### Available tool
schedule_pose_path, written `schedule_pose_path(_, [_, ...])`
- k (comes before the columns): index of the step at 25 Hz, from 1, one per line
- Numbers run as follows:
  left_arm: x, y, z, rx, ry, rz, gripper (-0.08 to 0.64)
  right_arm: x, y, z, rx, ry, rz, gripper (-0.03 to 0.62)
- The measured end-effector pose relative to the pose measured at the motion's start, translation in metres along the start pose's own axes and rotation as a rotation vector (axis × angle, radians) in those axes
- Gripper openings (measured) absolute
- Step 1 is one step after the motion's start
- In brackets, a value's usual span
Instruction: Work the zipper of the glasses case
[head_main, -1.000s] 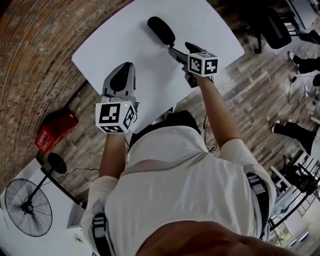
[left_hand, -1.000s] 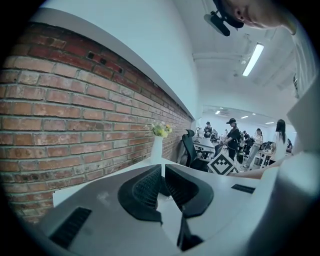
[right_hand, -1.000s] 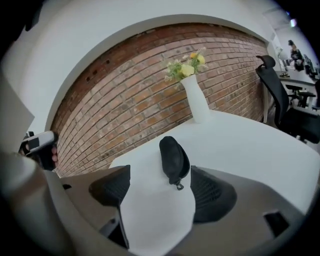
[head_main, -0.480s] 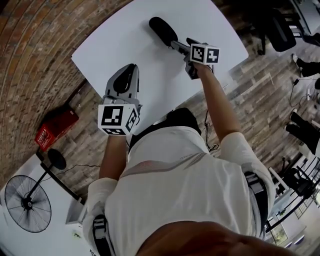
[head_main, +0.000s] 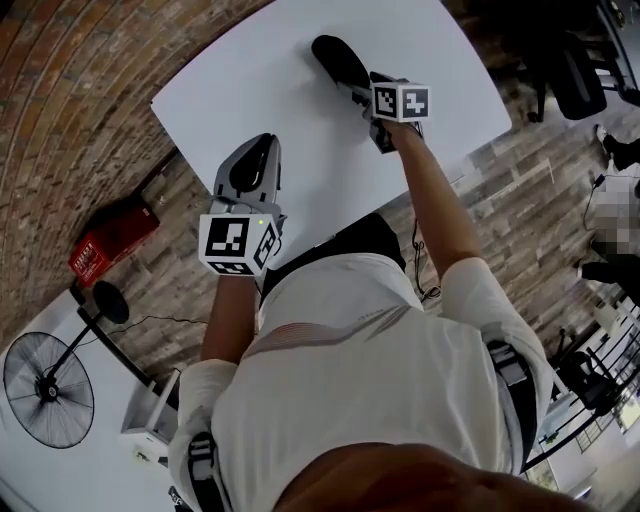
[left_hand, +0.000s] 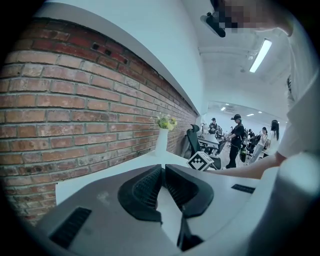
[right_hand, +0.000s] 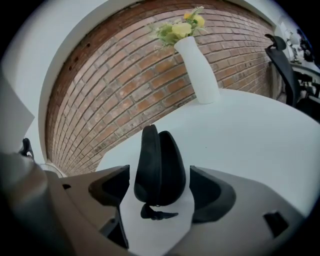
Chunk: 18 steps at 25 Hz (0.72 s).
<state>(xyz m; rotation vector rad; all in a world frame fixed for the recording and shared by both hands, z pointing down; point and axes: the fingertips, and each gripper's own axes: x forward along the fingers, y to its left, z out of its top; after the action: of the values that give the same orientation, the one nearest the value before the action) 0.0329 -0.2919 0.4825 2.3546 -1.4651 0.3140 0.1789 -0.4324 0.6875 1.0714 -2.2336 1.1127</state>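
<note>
Glasses case (right_hand: 160, 165) between fingers (right_hand: 245, 207) of the right gripper (right_hand: 159, 175) looks matt black, smooth-shelled. Fingers are matt grey plastic with dark pads (right_hand: 207, 195). Table (right_hand: 250, 130) beyond them is smooth white; brick wall (right_hand: 115, 90) rough.

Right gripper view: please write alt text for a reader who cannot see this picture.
A black glasses case sits on a white table, seen between the open jaws of the right hand-held gripper, which do not press on it. Its zipper pull lies at the near end. Behind stand a white vase of flowers and a brick wall.
</note>
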Motion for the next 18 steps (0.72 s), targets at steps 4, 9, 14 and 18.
schedule_pose_path(4, [-0.001, 0.007, -0.001, -0.006, 0.002, 0.018, 0.031, 0.013, 0.0, -0.004, -0.013, 0.029, -0.009, 0.426])
schedule_pose_path(9, [-0.003, 0.009, -0.004, -0.005, 0.011, 0.023, 0.031, 0.016, -0.009, -0.006, 0.03, 0.049, -0.01, 0.426])
schedule_pose_path(14, [-0.007, 0.014, -0.007, -0.008, 0.016, 0.025, 0.031, 0.018, 0.0, -0.009, -0.067, 0.07, -0.059, 0.373])
schedule_pose_path(18, [-0.008, 0.016, -0.006, -0.002, 0.017, 0.021, 0.031, 0.012, 0.008, -0.011, -0.261, 0.055, -0.125, 0.358])
